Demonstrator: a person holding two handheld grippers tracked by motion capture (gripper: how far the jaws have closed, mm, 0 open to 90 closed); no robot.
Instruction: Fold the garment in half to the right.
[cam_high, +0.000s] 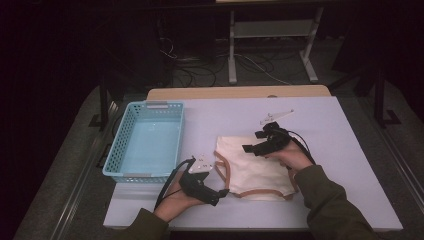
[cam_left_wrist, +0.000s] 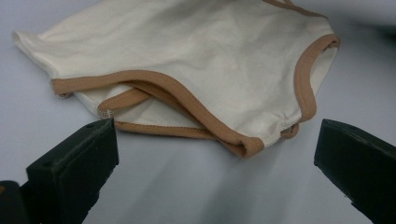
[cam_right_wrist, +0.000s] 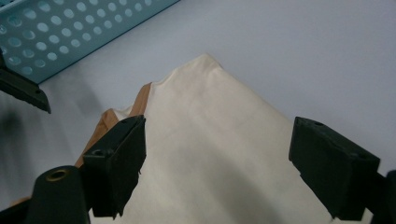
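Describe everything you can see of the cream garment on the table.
The cream garment is soft, wrinkled cloth edged with tan binding round its openings. It lies flat and folded on the white table, to the right of the blue perforated basket. The left gripper stands open just short of its bound corner; the right gripper hovers open above it. Neither grips it.

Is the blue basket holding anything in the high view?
No, the blue basket shows a bare floor; the cream garment lies beside it.

High view looking forward and down over pale lilac table (cam_high: 340, 150); both gripper views low, close, sharing cream cloth garment with tan trim (cam_left_wrist: 196, 60), centre, toward five o'clock.
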